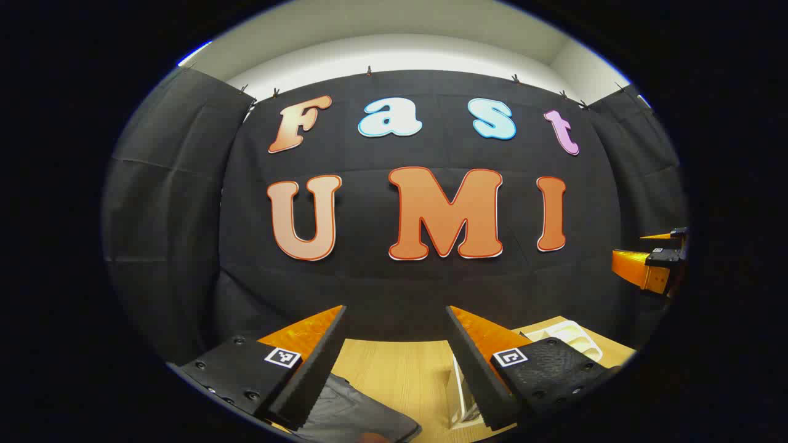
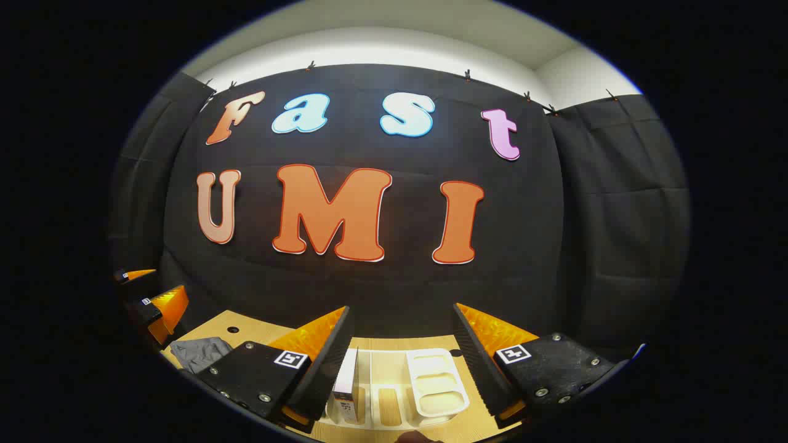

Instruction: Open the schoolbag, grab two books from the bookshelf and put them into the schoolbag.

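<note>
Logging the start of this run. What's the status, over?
Both grippers open, holding nothing: left gripper, right gripper. Schoolbag on the table below left. White bookshelf below right, one book visible. Nothing blocking.

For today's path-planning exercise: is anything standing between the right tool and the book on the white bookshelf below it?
Nothing visible does. In the right gripper view the right tool hangs open above the white bookshelf, with the upright book just inside its left finger. Only bare air lies between them.
</note>
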